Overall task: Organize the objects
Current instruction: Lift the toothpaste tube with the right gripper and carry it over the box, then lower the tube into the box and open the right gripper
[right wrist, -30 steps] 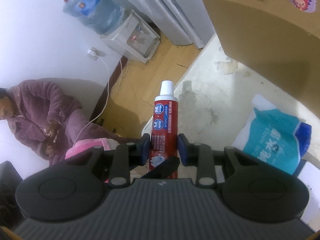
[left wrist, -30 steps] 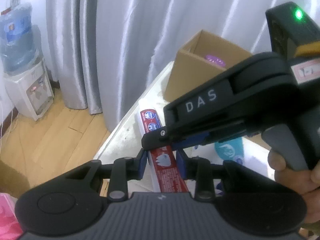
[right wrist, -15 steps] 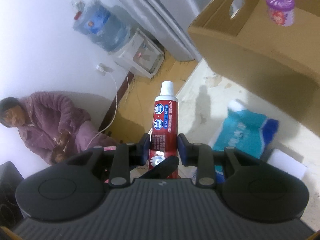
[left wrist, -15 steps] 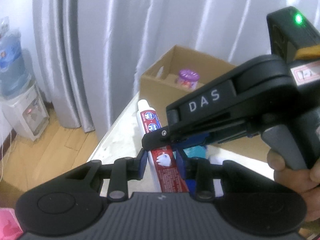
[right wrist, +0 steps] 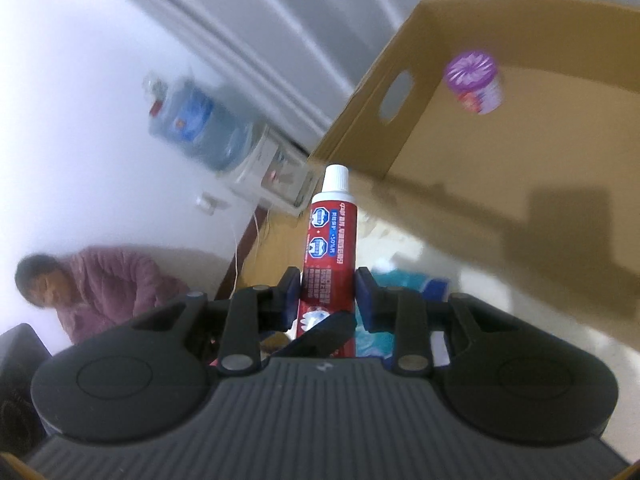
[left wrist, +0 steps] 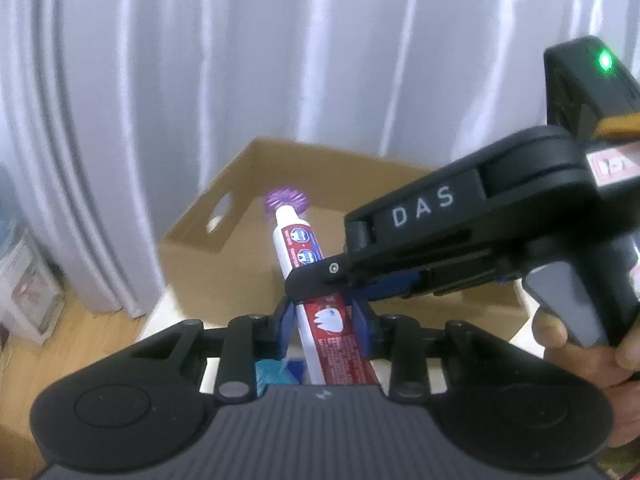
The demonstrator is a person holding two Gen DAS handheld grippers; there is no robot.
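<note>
A red toothpaste tube (left wrist: 308, 264) with a white cap is held by both grippers at once. My left gripper (left wrist: 323, 320) is shut on its lower part. My right gripper (right wrist: 327, 292) is shut on the tube (right wrist: 329, 240) too, and its black body crosses the left wrist view from the right. The tube is lifted, cap pointing toward an open cardboard box (left wrist: 240, 216). A purple-lidded jar (right wrist: 474, 84) stands inside the box (right wrist: 520, 208); in the left wrist view the jar (left wrist: 286, 200) shows just behind the cap.
A teal and blue packet (right wrist: 404, 284) lies on the pale tabletop (right wrist: 480, 280) below the grippers. Grey curtains (left wrist: 200, 80) hang behind the box. A water dispenser (right wrist: 208, 128) stands on the wooden floor, and a person in purple (right wrist: 100, 280) sits by the wall.
Both grippers have carried the tube up and toward the box. The box now fills more of both views and its inside shows; the table has dropped lower.
</note>
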